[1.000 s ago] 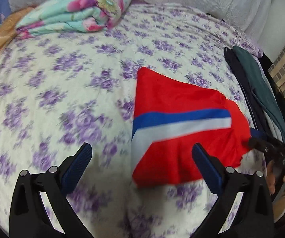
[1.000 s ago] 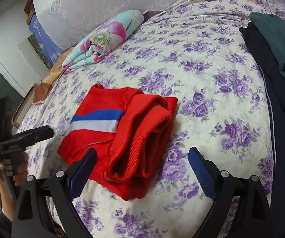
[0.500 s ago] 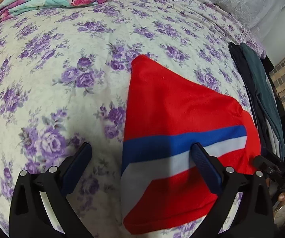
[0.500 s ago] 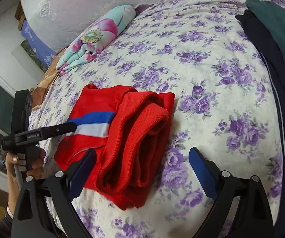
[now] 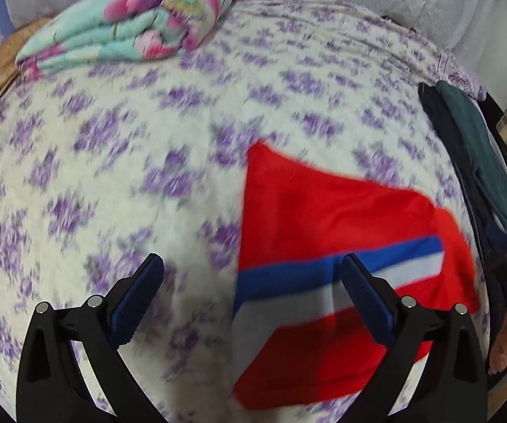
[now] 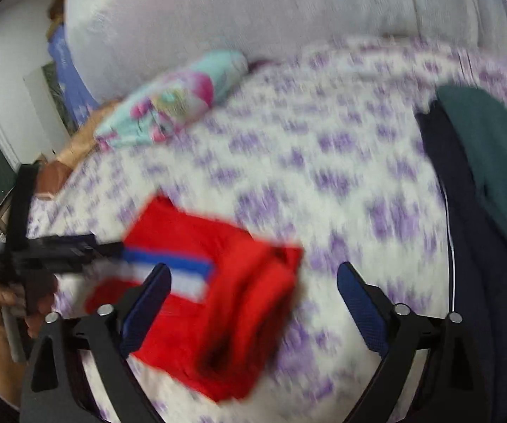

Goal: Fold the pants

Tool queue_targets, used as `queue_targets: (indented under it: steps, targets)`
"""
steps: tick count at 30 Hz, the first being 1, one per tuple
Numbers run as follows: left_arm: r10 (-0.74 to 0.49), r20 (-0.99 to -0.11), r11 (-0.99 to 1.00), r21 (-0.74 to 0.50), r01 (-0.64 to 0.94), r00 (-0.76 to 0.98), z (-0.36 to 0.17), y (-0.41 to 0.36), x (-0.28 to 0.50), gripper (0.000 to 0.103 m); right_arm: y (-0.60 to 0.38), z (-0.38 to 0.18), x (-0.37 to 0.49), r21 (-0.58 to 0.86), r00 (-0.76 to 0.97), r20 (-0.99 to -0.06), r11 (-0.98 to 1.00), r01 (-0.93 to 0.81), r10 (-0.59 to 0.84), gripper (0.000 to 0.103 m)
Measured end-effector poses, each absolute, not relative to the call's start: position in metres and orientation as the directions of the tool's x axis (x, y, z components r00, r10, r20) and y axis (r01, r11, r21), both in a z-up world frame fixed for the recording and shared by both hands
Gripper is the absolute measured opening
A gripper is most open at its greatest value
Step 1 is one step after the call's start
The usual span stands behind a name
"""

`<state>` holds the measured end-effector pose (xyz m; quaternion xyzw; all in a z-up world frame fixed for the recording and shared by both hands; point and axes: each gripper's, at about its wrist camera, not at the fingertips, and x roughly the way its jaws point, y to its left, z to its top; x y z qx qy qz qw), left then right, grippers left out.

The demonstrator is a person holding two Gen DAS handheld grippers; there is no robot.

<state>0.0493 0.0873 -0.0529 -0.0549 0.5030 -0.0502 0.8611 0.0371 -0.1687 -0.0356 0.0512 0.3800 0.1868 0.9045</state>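
The red pants (image 5: 324, 218) with a blue and white stripe lie folded in a compact bundle on the floral bed; they also show in the right wrist view (image 6: 225, 282). My left gripper (image 5: 253, 282) is open and empty, above the bundle's left edge, and it also shows at the left of the right wrist view (image 6: 87, 246). My right gripper (image 6: 253, 289) is open and empty, raised above the bundle's right side. Both views are motion-blurred.
A folded floral blanket (image 5: 130, 31) lies at the bed's far end by the white headboard (image 6: 253, 17). Dark navy and green garments (image 6: 482, 183) lie along the right bed edge (image 5: 472, 162). The purple-flowered sheet (image 5: 112, 158) spreads to the left.
Both grippers have pulled back and lifted away from the folded pants; the views now tilt up toward the headboard. The pants stay in place.
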Motion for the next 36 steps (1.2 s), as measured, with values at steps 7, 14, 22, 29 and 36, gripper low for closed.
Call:
queue_targets:
  steps: [7,14,22,29,36]
  targets:
    - [0.018,-0.871,0.999,-0.006,-0.046,0.492,-0.072,0.044,0.084,0.099,-0.105,-0.068,0.079,0.137,0.503,-0.793,0.905,-0.403,0.344,0.03]
    - [0.036,-0.866,0.985,-0.053,-0.165,0.498,-0.069,0.102,0.067,0.099,-0.171,-0.06,0.051,0.356,0.504,-0.7,0.859,-0.367,0.506,0.082]
    - [-0.173,-0.887,0.981,-0.195,-0.009,0.428,-0.077,0.101,0.043,0.098,-0.193,-0.09,0.041,0.515,0.383,-0.72,0.816,-0.264,0.579,0.098]
    - [-0.189,-0.886,0.977,-0.211,-0.005,0.424,-0.081,0.097,0.04,0.098,-0.165,-0.114,0.054,0.516,0.343,-0.738,0.813,-0.268,0.581,0.091]
    - [-0.215,-0.883,0.972,-0.237,0.0,0.418,-0.082,0.097,0.041,0.098,-0.15,-0.105,0.065,0.525,0.368,-0.696,0.787,-0.324,0.616,0.042]
